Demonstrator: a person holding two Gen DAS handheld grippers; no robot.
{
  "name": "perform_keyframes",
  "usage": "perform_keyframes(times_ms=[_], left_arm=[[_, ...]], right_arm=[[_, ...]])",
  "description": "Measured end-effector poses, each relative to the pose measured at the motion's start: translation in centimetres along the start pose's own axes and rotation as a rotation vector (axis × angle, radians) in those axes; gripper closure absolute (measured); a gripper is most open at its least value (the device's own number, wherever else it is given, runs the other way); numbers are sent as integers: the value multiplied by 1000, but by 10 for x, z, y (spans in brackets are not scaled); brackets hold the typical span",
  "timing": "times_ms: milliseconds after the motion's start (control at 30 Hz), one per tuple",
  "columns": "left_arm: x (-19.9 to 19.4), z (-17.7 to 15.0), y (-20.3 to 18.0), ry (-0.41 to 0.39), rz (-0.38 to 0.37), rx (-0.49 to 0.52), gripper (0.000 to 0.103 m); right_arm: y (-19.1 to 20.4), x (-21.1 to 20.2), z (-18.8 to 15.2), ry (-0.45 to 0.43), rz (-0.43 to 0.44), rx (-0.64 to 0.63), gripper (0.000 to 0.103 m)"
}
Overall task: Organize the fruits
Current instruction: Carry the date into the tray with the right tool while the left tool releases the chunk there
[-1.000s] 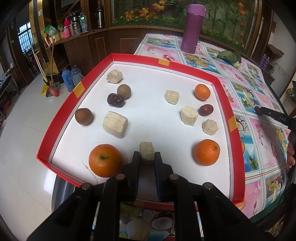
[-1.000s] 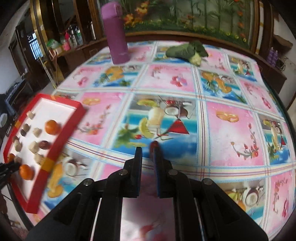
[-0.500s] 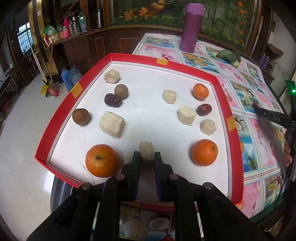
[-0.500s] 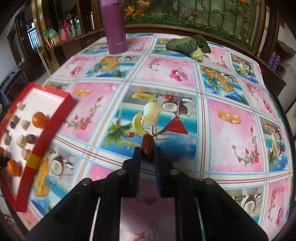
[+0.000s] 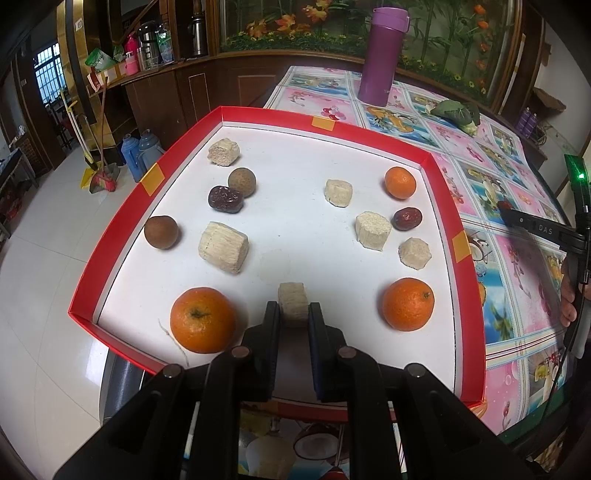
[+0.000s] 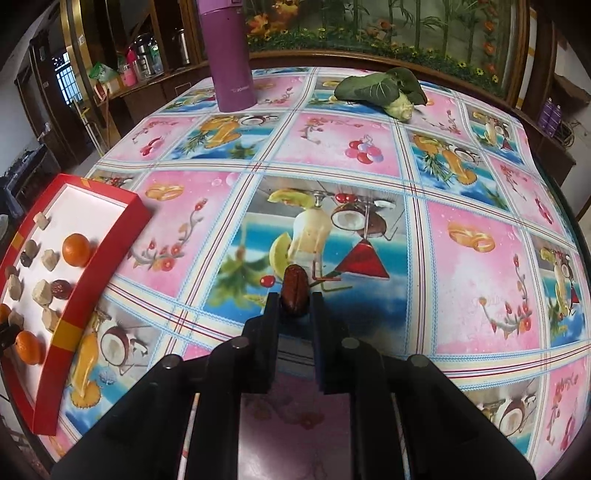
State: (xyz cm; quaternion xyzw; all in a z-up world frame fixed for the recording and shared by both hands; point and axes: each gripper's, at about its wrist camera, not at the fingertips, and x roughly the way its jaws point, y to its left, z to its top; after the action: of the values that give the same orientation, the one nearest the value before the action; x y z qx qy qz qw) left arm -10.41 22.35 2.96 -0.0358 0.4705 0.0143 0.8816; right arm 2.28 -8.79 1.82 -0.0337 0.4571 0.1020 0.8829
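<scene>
Red tray (image 6: 110, 236) sits well left of the right gripper (image 6: 294, 306), which pinches a date (image 6: 294, 290) lengthwise, pointing forward

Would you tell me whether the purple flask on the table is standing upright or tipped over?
Upright: the purple flask stands on its base on the tablecloth, lid on top.

White lettering "DAS" on the black finger of the right gripper (image 5: 506, 213), far right of the left gripper's fingers in the left wrist view. Small pale brand print low on the purple flask (image 6: 232, 55), far ahead and left of the right gripper's fingers; too small to make out.
</scene>
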Motion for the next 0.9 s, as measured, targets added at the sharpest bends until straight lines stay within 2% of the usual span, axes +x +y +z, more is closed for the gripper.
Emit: perform_keyframes(times_ms=[167, 300, 400, 567, 633, 700, 800, 900], left_arm=[[0, 0, 0, -1, -6, -5, 90], [0, 0, 1, -2, -9, -6, 90], [0, -1, 2, -3, -10, -8, 90], [-1, -1, 1, -3, -12, -3, 90], [-1, -2, 1, -3, -13, -2, 90], [-2, -3, 2, -4, -13, 0, 90], [-2, -4, 2, -5, -7, 3, 89], [-2, -4, 3, -4, -4, 3, 89]], right_arm=[[14, -15, -1, -33, 58, 0, 86], [55, -48, -9, -31, 250, -48, 85], [89, -68, -22, -26, 353, -120, 85], [139, -78, -50, 79, 528, -202, 85], [156, -76, -56, 110, 548, -234, 85], [168, -73, -60, 116, 531, -271, 85], [187, -63, -65, 179, 539, -302, 85], [199, -55, -65, 188, 501, -346, 85]])
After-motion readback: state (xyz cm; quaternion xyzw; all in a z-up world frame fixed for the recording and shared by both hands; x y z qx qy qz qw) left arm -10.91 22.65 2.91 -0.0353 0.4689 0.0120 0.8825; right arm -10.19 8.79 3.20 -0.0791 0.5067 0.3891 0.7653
